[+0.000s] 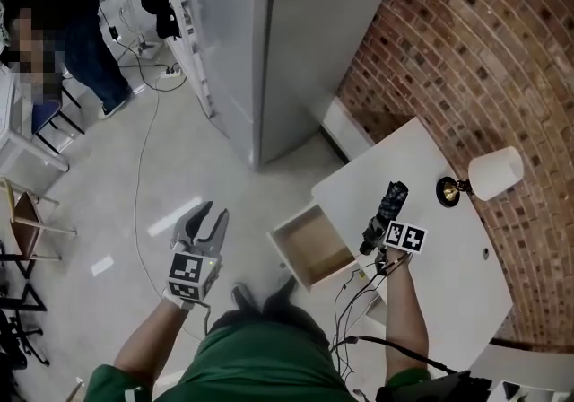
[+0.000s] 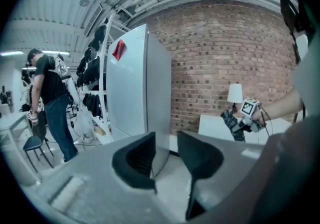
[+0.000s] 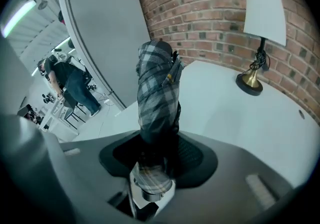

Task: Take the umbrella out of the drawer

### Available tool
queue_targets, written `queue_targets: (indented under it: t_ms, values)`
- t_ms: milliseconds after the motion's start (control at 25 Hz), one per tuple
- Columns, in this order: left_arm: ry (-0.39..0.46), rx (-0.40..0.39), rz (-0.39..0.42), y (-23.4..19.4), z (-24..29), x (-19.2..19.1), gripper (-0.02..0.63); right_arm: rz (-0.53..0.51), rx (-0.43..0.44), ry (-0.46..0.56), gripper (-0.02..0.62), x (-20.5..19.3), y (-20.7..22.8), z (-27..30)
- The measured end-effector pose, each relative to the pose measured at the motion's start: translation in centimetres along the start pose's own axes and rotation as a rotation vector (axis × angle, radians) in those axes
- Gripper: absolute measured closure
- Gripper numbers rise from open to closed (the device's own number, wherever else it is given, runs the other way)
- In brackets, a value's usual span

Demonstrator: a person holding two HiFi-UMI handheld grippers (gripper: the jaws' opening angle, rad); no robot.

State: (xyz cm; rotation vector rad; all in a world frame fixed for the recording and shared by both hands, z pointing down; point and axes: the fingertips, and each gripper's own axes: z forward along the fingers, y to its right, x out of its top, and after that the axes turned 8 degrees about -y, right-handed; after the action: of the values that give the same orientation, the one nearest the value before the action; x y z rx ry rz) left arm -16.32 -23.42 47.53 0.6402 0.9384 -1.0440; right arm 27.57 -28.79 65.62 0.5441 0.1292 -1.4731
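A folded plaid umbrella [image 1: 392,198] is up in the air above the white cabinet top [image 1: 430,257], with my right gripper [image 1: 381,231] shut on it near its handle end. In the right gripper view the umbrella [image 3: 157,83] sticks out past the jaws of the right gripper [image 3: 159,155], which clamp it. The wooden drawer [image 1: 285,252] stands pulled out below, its inside bare. My left gripper [image 1: 211,214] hangs open over the floor to the left. Nothing is between the spread jaws of the left gripper [image 2: 167,155], and the right hand with the umbrella [image 2: 232,122] shows beyond them.
A table lamp [image 1: 489,174] with a white shade stands on the cabinet top by the brick wall [image 1: 484,50]. A tall grey fridge [image 1: 287,41] rises behind the drawer. A person [image 1: 63,23] stands far left, a cable [image 1: 137,185] trails across the floor, and chairs [image 1: 27,221] line the left edge.
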Motion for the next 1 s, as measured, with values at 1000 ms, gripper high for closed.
queue_targets:
  t_ms: [1000]
  values:
    - [-0.041,0.089,0.016,5.0,6.7,3.9,0.476,0.255,0.183,-0.17,0.395,4.6,8.9,8.0]
